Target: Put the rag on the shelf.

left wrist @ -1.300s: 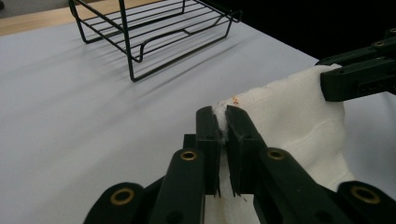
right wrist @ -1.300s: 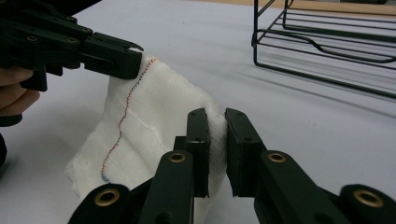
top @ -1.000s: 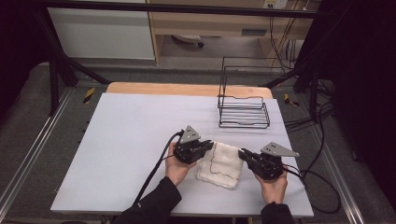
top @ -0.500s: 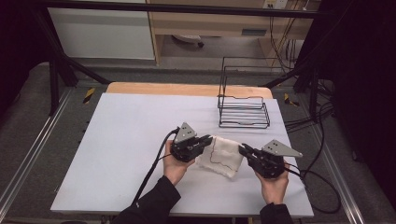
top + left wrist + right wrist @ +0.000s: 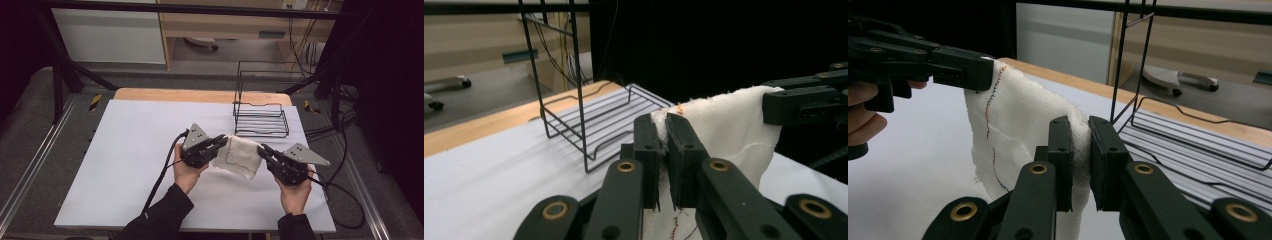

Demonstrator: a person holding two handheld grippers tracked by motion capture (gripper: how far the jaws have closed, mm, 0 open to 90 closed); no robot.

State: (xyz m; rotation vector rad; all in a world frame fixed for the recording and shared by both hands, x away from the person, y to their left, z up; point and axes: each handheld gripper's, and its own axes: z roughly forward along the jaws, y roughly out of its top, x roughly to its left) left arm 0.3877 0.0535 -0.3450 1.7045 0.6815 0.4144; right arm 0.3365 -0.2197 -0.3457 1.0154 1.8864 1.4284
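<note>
A white cloth (image 5: pixel 239 156) with a thin dark stitched line hangs above the table between my two grippers. My left gripper (image 5: pixel 223 142) is shut on the cloth's left top corner; in the left gripper view the cloth (image 5: pixel 729 127) is pinched between the jaws (image 5: pixel 663 137). My right gripper (image 5: pixel 262 150) is shut on the cloth's right top corner, with the fabric (image 5: pixel 1018 120) squeezed between its jaws (image 5: pixel 1079 140). The other gripper (image 5: pixel 923 57) holds the far corner in the right gripper view. The cloth's lower edge droops toward the white table sheet (image 5: pixel 130 165).
A black wire rack (image 5: pixel 261 107) stands at the back right of the table, just behind the cloth. A wooden strip (image 5: pixel 200 95) runs along the table's far edge. Cables trail from both grippers toward the near edge and the right side.
Both grippers have risen with the cloth, which lay flat on the table a second ago and now hangs lifted between them.
</note>
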